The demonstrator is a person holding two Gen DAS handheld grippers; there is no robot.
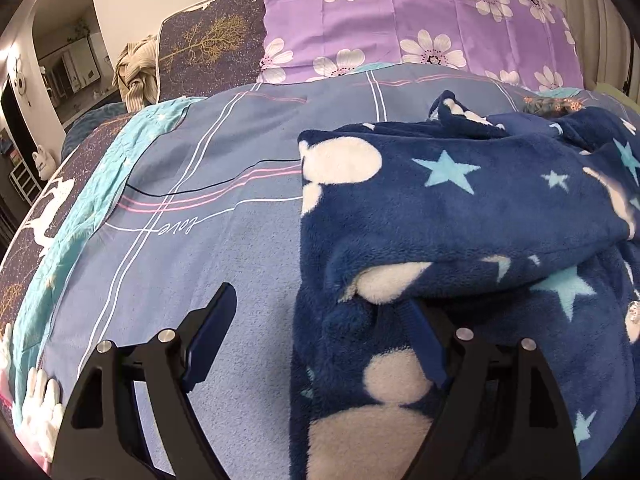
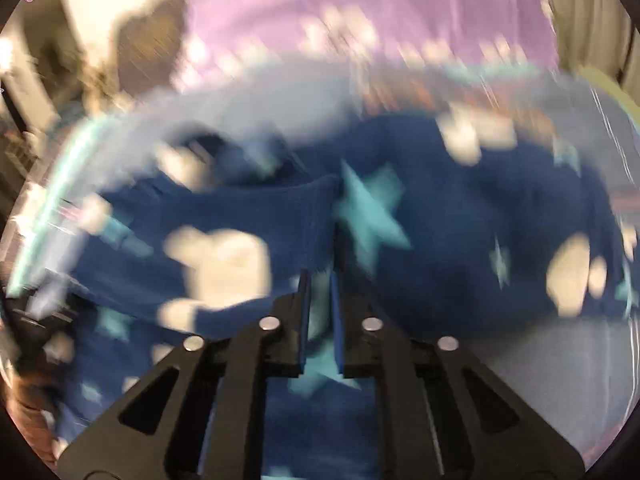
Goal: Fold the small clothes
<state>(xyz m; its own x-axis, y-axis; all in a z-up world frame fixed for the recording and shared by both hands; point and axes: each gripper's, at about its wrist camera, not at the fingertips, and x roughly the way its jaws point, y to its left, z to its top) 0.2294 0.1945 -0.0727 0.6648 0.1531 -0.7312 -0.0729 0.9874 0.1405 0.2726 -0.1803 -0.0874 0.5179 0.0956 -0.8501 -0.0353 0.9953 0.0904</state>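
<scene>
Garment: the blue fleece (image 1: 460, 216) with stars and white blobs lies heaped on the bedspread (image 1: 224, 240), filling my left camera from 12 round to 5 o'clock; one layer is folded back over another, and it is far from flat.

Left tongs (image 1: 320, 312): spread wide, gripping nothing. My left finger (image 1: 212, 332) sits over bare bedspread at 7 o'clock; the right finger (image 1: 424, 344) is tucked under or against the fleece edge at 5 o'clock, though I cannot tell how deep.

Right tongs (image 2: 319, 308): fingers drawn close with a narrow gap. Fleece (image 2: 440, 220) shows in that gap, but the picture is smeared by motion, so I cannot tell whether I am pinching it.

Surroundings: purple flowered pillow (image 1: 420, 20) at 12 o'clock, well apart from the fleece; a beige bundle (image 1: 136, 72) at 10 o'clock.

Risk, slipping: if my right grip is thin, a fast swing could pull the thick pile out of it.

Risk, bunching: closing my left tongs here could catch several layers, or the bedspread too, and lock in a crooked fold.

Risk, dragging: moving one side alone would skew the heap rather than fold it.
</scene>
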